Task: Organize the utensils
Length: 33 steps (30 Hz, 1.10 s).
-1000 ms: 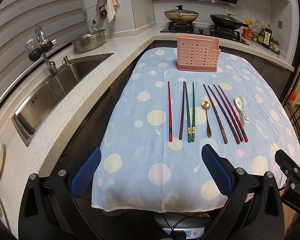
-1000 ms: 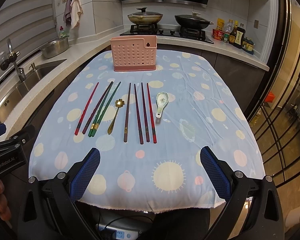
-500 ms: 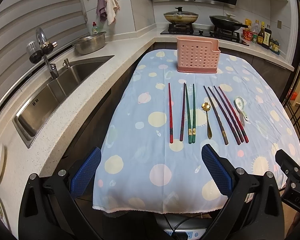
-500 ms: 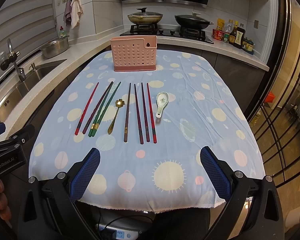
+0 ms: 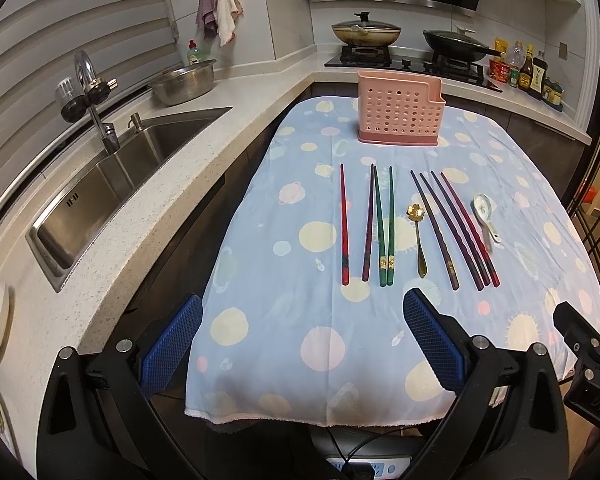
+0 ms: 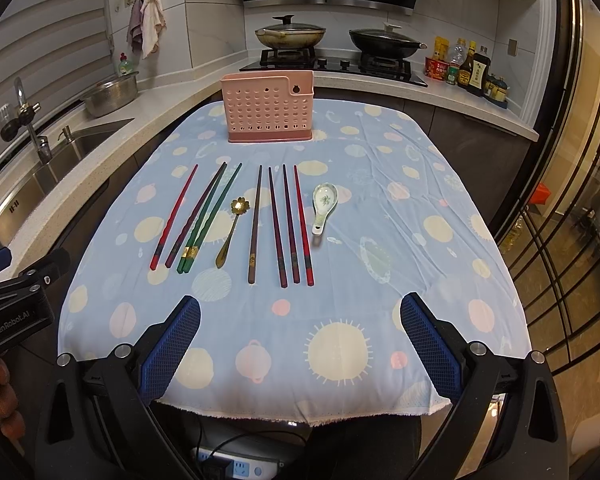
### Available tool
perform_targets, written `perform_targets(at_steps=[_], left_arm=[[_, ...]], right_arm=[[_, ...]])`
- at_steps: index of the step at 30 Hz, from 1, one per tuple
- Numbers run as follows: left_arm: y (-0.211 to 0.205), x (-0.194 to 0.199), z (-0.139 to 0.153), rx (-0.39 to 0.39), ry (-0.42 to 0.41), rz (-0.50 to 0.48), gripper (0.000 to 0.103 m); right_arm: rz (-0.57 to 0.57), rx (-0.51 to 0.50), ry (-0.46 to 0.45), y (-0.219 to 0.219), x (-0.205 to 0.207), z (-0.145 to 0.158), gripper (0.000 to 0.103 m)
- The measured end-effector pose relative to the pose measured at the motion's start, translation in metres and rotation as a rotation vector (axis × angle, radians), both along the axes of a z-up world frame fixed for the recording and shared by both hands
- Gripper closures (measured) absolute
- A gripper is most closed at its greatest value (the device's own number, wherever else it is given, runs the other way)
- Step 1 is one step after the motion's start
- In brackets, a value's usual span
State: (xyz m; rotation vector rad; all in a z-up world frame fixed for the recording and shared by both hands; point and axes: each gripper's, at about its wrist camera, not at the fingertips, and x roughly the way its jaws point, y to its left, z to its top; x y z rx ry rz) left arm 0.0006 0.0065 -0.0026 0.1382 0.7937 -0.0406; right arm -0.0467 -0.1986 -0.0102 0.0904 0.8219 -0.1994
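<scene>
Several chopsticks lie in a row on the blue spotted cloth: a red one [image 6: 174, 218], a purple one [image 6: 196, 216], a green pair [image 6: 208, 220], and darker ones [image 6: 278, 226] to the right. A gold spoon [image 6: 230, 232] lies between them and a white ceramic spoon [image 6: 323, 206] at the right end. A pink perforated utensil holder [image 6: 267, 107] stands upright behind them. The holder [image 5: 400, 109] and the green pair [image 5: 384, 226] also show in the left wrist view. My left gripper [image 5: 300, 344] and right gripper [image 6: 298, 344] are open and empty at the table's near edge.
A steel sink [image 5: 112, 176] and faucet [image 5: 94, 100] sit in the counter on the left. A metal bowl [image 5: 184, 82] stands behind the sink. Two pans [image 6: 290, 36] sit on the stove at the back. Sauce bottles [image 6: 466, 66] stand at the back right. A power strip [image 6: 240, 468] lies on the floor.
</scene>
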Motion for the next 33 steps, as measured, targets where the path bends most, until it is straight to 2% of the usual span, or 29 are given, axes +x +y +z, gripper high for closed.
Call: perform_targets(at_steps=[8, 11, 19, 25, 33], left_arm=[[-0.0038, -0.0024, 0.0001, -0.004, 0.000, -0.033, 0.007], [-0.0070, -0.0030, 0.0005, 0.016, -0.012, -0.037, 0.007], [-0.0031, -0.0013, 0.0009, -0.012, -0.029, -0.024, 0.007], [-0.0025, -0.0008, 0.0016, 0.001, -0.039, -0.016, 0.007], [0.0022, 0.0052, -0.0021, -0.014, -0.016, -0.007, 0.007]], right_arm=[[0.000, 0.000, 0.001, -0.0005, -0.0002, -0.0003, 0.007], [0.000, 0.000, 0.000, -0.0004, -0.0001, -0.0001, 0.007], [0.001, 0.000, 0.000, -0.0007, -0.0001, -0.0002, 0.007], [0.000, 0.000, 0.000, -0.0010, 0.0000, -0.0004, 0.007], [-0.005, 0.002, 0.005, -0.0016, 0.0011, -0.0045, 0.007]])
